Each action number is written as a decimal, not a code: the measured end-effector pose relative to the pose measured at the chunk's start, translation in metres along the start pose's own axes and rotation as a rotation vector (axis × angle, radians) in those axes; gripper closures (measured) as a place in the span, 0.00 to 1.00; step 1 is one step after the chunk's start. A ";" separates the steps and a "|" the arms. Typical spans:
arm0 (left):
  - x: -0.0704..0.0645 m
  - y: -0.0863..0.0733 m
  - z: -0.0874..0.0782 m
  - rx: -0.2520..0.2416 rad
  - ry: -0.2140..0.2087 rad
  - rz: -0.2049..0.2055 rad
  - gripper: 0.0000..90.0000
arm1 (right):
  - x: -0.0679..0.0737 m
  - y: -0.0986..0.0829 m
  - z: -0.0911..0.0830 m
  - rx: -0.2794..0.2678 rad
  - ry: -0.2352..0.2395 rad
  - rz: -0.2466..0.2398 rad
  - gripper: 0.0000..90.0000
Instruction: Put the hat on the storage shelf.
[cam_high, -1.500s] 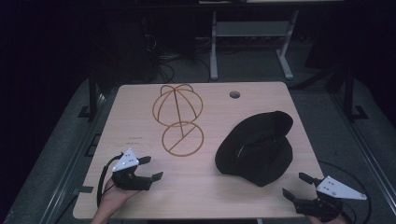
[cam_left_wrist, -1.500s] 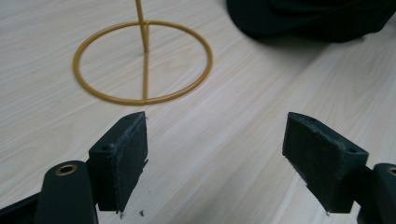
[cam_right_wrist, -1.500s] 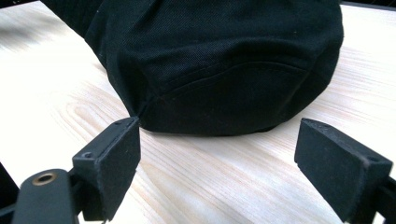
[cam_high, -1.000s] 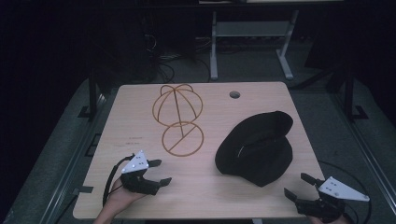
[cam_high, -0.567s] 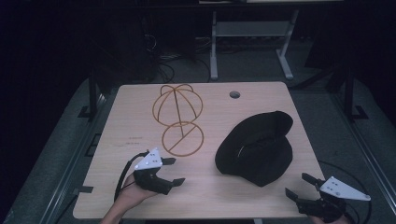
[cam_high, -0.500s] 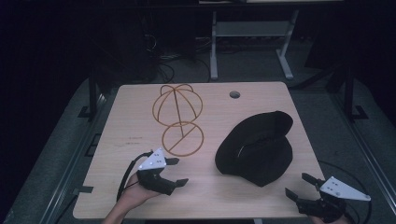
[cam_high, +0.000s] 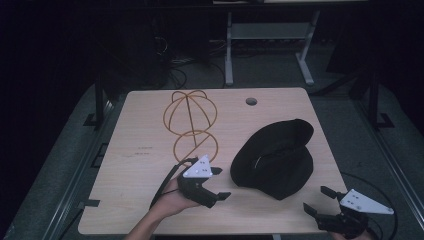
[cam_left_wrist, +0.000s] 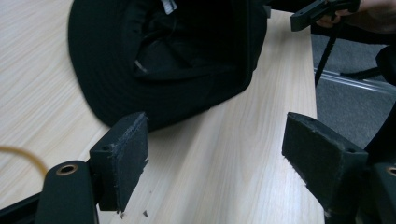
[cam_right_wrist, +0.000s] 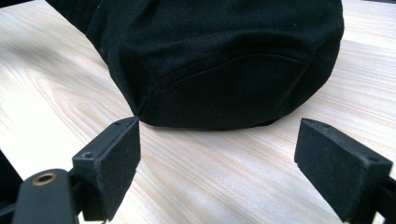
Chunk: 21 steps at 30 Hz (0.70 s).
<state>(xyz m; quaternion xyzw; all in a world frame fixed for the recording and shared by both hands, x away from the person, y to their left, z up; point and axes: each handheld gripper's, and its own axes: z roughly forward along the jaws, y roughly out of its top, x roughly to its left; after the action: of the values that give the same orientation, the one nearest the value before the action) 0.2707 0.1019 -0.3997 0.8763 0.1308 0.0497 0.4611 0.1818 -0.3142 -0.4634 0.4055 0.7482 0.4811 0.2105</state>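
— So, how far along?
— Barely begun. Black bucket hat (cam_high: 275, 162) lying brim-up toward the bench's (cam_high: 140, 145) right front corner, untouched, well apart from the wire hat stand (cam_high: 190, 120).
— And the tools?
— Left tool (cam_high: 216, 183) wide open, empty, nearing the brim. Right tool (cam_high: 318, 200) gaping too, empty, off the front right edge. Grasping and moving the hat all left to do.

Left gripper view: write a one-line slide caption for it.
Open left gripper faces the brim of an upturned black hat on the wooden table, not touching it.
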 end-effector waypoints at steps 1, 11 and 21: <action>-0.001 0.004 0.005 0.004 -0.010 0.007 0.25 | 0.000 0.000 -0.001 0.000 -0.002 -0.003 0.16; -0.006 0.015 0.025 0.034 -0.032 0.032 0.26 | -0.001 0.000 -0.004 -0.012 -0.003 0.010 0.16; -0.007 0.030 0.044 0.045 -0.040 0.057 0.34 | -0.001 0.001 -0.004 -0.012 0.001 0.006 0.16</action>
<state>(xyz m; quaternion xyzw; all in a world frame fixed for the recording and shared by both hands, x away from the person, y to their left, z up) 0.2790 0.0492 -0.4001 0.8907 0.0974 0.0424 0.4419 0.1800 -0.3167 -0.4612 0.4063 0.7442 0.4863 0.2111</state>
